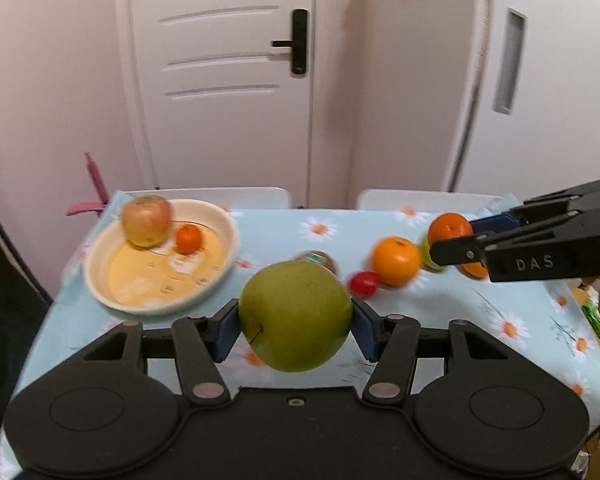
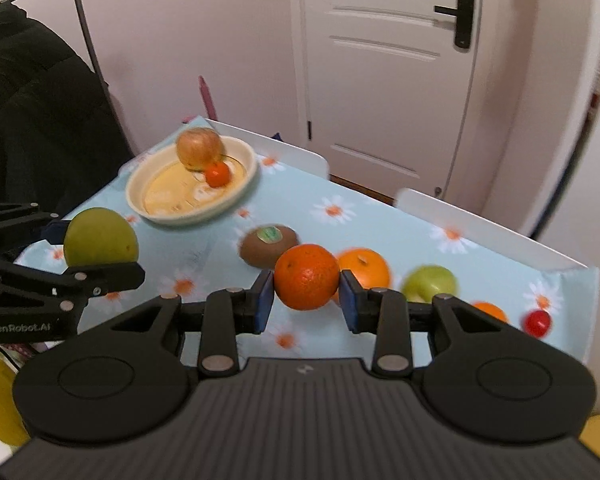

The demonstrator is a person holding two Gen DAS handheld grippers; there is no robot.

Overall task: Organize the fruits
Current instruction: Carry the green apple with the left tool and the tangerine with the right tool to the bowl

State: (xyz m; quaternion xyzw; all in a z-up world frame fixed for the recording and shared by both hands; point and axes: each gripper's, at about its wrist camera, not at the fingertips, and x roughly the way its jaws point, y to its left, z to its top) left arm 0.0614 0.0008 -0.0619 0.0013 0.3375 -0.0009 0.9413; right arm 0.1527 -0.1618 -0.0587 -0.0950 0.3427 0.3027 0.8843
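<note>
Green apple (image 1: 295,316) is clamped in the left gripper (image 1: 296,326), mandarin (image 2: 307,277) in the right gripper (image 2: 306,300); both should be lowered gently into the bowl (image 1: 100,280) at the table's far-left corner.

left gripper (image 1: 296,326) grips green apple (image 1: 295,316) | right gripper (image 1: 446,246) apparently holds orange (image 1: 449,227)

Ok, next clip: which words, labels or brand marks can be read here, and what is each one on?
"DAS": on the side of the right gripper, seen from the left wrist camera.
"GenRobot.AI": on the body of the left gripper, seen from the right wrist camera.
Green sticker on the kiwi: too blurred to read.
Print inside the plate: too blurred to read.
</note>
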